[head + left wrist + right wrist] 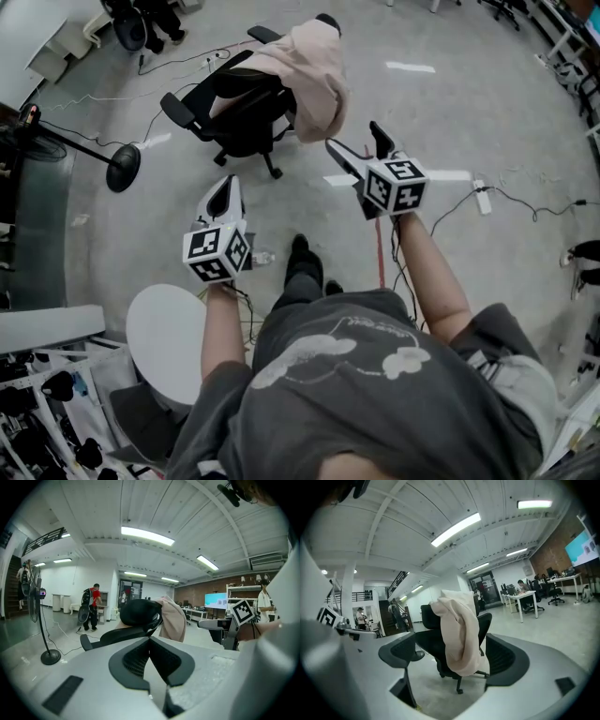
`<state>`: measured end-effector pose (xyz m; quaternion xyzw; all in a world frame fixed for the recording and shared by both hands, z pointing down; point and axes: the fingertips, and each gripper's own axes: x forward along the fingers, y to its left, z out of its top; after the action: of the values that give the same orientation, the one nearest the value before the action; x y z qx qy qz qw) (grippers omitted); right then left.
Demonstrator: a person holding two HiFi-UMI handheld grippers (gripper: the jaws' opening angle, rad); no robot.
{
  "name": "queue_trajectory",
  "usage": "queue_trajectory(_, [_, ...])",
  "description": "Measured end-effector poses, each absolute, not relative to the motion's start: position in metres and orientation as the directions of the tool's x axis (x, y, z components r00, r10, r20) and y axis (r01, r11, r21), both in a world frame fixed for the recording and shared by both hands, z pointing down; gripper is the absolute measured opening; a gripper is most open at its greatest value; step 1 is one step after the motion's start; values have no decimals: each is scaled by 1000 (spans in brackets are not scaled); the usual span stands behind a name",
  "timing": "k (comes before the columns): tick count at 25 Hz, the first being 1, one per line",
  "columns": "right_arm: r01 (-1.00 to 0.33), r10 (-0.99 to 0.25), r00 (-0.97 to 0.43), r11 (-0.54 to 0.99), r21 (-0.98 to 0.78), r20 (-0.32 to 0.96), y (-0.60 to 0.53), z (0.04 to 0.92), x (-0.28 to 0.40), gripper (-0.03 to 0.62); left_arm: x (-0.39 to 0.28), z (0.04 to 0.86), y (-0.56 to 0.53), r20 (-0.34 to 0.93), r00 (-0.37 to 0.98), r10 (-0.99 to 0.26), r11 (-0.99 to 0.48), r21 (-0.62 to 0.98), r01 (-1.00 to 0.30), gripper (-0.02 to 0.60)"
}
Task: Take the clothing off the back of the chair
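- The beige garment (314, 70) is draped over the backrest of the black office chair (239, 117), its long axis hanging down toward the floor.
- The right hand-held gripper (354, 139), near the chair, is wide apart and empty.
- The left hand-held gripper (223, 187), short of the chair, has its jaws together.

Right claw (451, 658): jaws wide apart, nothing gripped.
Clothing (459, 630): beige, draped over the chair's back, hanging down one side.
Chair (427, 645): black office chair on castors, standing on the grey floor (436, 693), beyond the jaws.
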<state>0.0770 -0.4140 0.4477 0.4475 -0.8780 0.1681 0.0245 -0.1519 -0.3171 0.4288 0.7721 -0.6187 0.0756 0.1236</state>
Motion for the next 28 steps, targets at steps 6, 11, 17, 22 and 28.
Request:
queue_trajectory(6, [-797,-775,-599,555,-238,201,-453,439,65,449,-169,419,-356,231,210,-950,-197,79,-977,0])
queue_trajectory(11, [-800,-763,-600,573,-175,242,-489,431,53,451,-187,414,-392,208,208,-956,-193,88,-977,0])
queue_trajectory(17, [-788,-739,-610,604,-121,285,-533,423,36,457,-212,407,-444,207,208,-956,-191,98,-977,0])
queue_trajectory(22, [-753,-686,-637,651,-94,351,-552,435,18,457,-223,407,-476,218,213,-953,-194,105,-975,0])
queue_trajectory(28, [-733,-673,-646,678,-49,360,-574,438,4,454,-229,408,-503,216,226,-950,-207,110,-972,0])
